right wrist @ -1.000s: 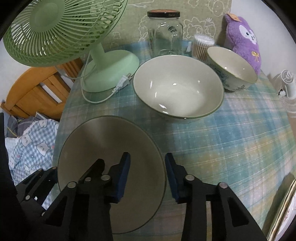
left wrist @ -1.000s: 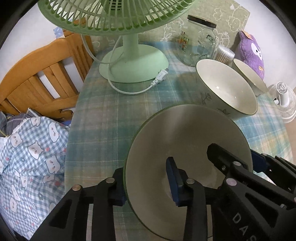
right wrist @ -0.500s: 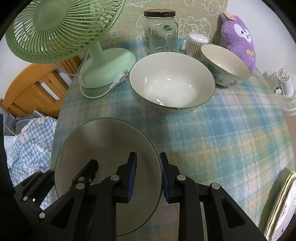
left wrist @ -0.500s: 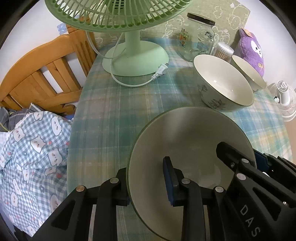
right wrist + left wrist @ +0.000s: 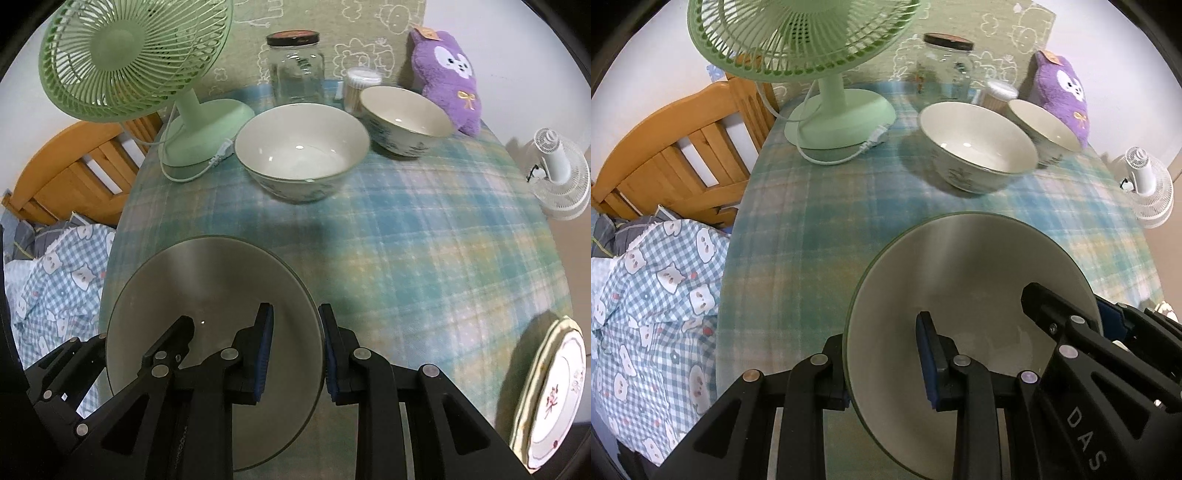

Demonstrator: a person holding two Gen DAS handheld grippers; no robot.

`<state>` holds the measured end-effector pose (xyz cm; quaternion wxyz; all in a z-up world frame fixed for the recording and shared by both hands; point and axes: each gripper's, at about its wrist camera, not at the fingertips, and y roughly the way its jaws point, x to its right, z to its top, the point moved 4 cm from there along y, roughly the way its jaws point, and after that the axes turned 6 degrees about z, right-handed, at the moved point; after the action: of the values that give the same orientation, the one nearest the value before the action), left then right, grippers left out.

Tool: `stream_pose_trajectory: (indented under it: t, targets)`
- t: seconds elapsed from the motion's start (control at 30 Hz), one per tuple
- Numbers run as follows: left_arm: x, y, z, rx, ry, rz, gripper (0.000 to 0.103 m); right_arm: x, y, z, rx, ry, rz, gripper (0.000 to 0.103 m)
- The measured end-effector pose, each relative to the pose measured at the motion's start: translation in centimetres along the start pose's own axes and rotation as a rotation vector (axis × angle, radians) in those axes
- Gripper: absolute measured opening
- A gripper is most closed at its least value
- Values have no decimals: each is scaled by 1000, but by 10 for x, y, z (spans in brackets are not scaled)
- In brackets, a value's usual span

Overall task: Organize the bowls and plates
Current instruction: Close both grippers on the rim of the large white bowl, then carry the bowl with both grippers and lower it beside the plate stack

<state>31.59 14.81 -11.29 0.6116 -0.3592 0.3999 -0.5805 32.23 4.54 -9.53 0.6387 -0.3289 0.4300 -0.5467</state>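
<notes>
While the left gripper point(image 5: 882, 362) clamps one rim of the pale plate point(image 5: 967, 291), the right gripper point(image 5: 293, 350) clamps the opposite rim near the worktop's point(image 5: 424, 236) front edge.

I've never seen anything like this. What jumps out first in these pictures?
Two black tongs, left tongs and right tongs, clamp opposite rims of one pale round plate at the near table edge. Behind stand a green fan, a large bowl and a small bowl; a purple plush toy sits far right.
</notes>
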Motion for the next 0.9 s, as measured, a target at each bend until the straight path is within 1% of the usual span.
stream_pose_trajectory:
  t: [0.23,0.43,0.7,0.9]
  targets:
    - [32,-21,-22,4,-18,10,27,27,-23,-20,5,-14,11,28]
    - [63,-33,-43,7,-37,16,27,57,-42,-41,5,-32,14,28]
    - [103,-38,-71,5,-53,21,27,95,-51,-67,-4,-58,11,28]
    - [123,-37,-86,9,-63,29,27,120,-53,-85,-2,-66,15,28]
